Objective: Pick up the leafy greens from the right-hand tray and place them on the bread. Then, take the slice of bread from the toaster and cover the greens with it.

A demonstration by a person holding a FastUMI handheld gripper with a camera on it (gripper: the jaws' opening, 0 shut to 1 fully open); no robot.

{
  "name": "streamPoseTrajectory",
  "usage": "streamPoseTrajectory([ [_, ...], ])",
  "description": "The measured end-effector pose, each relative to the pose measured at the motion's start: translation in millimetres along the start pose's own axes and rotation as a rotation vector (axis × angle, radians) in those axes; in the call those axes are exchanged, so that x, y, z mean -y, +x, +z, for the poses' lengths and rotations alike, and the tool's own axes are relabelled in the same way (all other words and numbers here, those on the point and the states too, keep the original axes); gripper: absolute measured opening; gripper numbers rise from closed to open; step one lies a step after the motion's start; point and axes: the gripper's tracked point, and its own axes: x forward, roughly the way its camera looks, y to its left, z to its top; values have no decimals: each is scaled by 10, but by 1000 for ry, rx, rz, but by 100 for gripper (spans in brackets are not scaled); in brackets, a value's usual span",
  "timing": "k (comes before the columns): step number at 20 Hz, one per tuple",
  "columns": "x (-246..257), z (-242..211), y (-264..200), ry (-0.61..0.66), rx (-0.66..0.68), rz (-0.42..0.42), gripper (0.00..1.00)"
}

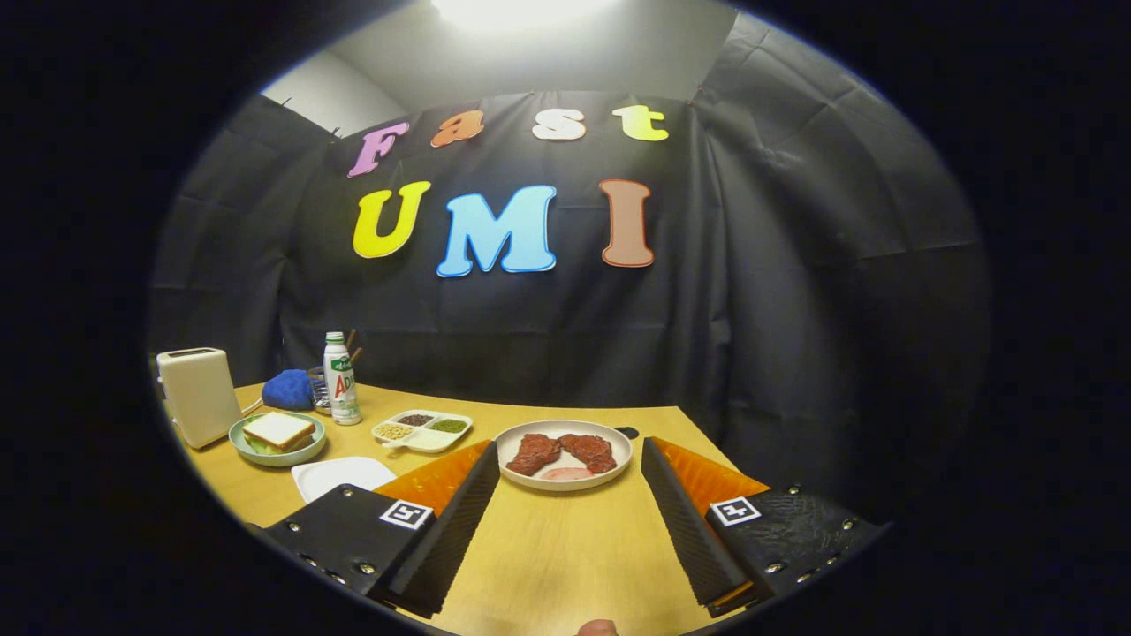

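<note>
Looking at this from behind my claw (pixel 565 521), its two fingers are spread wide apart with nothing between them, hovering over the pale wooden desk (pixel 548 565). Just beyond the fingertips sits a round white plate of reddish-brown meat pieces (pixel 564 453). The stuff that matters is well off to the left: a square slice of white bread (pixel 278 430) lies on top of a bit of green that peeks out under it, on a round pale-green plate (pixel 277 440), right beside the boxy cream toaster (pixel 198 395). So the greens look already covered, sandwich-style. An empty-looking flat white square tray (pixel 343 477) sits just beside my left finger. Risk-wise: swinging left could clip that tray or the white divided dish of beans and seeds (pixel 422 430), or tip the tall white bottle with the green cap (pixel 340 378). Any poke at the top slice could slide it off the greens, since it's only resting there.
</note>
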Motion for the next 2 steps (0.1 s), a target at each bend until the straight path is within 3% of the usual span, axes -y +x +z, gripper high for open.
streamPoseTrajectory([
  [2, 296, -14, -16, -4, 14, -34, 98],
])
